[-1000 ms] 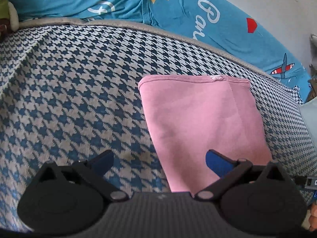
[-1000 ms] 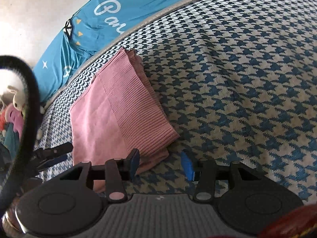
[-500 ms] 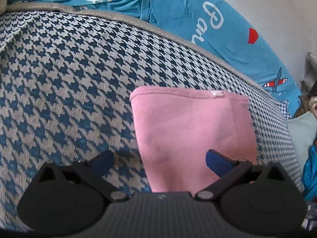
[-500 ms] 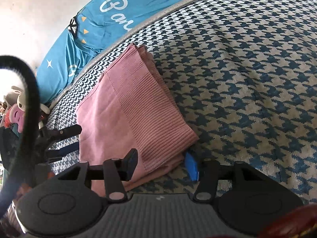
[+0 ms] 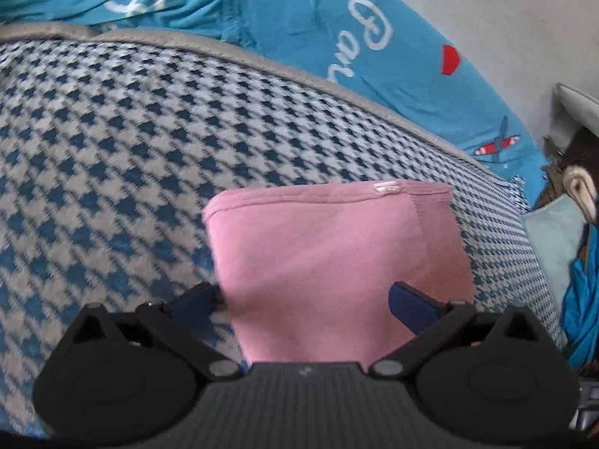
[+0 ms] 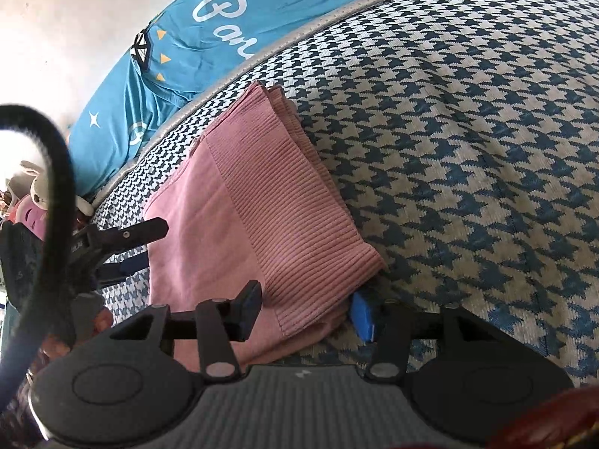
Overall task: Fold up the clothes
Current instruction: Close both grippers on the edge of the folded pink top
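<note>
Left hand-held gripper (image 5: 301, 299) jaws wide, right hand-held gripper (image 6: 307, 308) parted

In the right wrist view, bare houndstooth bed cover (image 6: 468, 131) fills the right half of the frame, open for passage. The folded pink garment (image 6: 262, 224) occupies the centre left. A blue pillow (image 6: 209, 30) lines the upper left, with plush toys (image 6: 33, 194) at the left edge.

The blue sheet (image 6: 209, 11) bears white script whose visible letters read "Par".
</note>
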A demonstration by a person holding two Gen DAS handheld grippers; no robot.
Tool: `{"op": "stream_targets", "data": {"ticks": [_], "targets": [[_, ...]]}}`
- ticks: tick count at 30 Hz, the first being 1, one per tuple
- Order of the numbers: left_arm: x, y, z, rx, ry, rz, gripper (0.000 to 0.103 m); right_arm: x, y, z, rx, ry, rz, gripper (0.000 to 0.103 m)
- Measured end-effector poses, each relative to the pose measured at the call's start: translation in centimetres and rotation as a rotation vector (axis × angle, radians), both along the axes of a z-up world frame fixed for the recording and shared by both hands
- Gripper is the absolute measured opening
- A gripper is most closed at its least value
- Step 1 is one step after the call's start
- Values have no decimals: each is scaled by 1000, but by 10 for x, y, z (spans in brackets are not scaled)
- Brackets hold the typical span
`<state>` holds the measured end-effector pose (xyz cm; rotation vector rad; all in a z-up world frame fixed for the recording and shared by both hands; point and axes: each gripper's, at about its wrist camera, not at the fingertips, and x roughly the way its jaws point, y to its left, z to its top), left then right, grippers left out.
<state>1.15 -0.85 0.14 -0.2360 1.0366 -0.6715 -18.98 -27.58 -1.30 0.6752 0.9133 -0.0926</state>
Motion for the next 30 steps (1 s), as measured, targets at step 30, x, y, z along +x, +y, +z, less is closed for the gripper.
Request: {"op": "stream_targets", "data": {"ticks": [30], "targets": [[8, 33, -7, -124, 54, 71, 71, 1, -9, 0, 6, 0, 5, 44]]}}
